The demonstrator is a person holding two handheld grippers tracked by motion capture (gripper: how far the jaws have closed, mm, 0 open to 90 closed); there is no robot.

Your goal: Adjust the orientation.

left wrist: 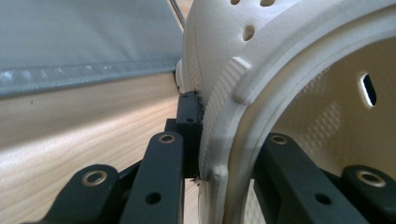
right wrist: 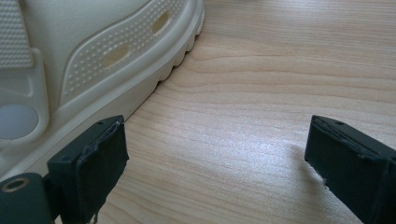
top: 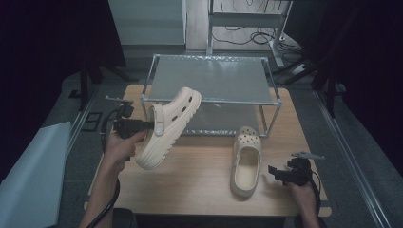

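While left gripper point(top: 151, 125) clamps clog point(top: 170, 127), lifted

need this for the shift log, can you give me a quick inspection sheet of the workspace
surface: wooden table, bare around the shoes
job's things: one cream clog lifted and tilted in front of the metal rack; second clog flat on the table, toe toward the rack
clutter: nothing seen
grippers: left gripper clamped on the lifted clog's rim; right gripper open, low over the table beside the second clog
cables: black cable trails along the left forearm; wires on the floor behind the rack
surroundings: dark curtains, grey floor
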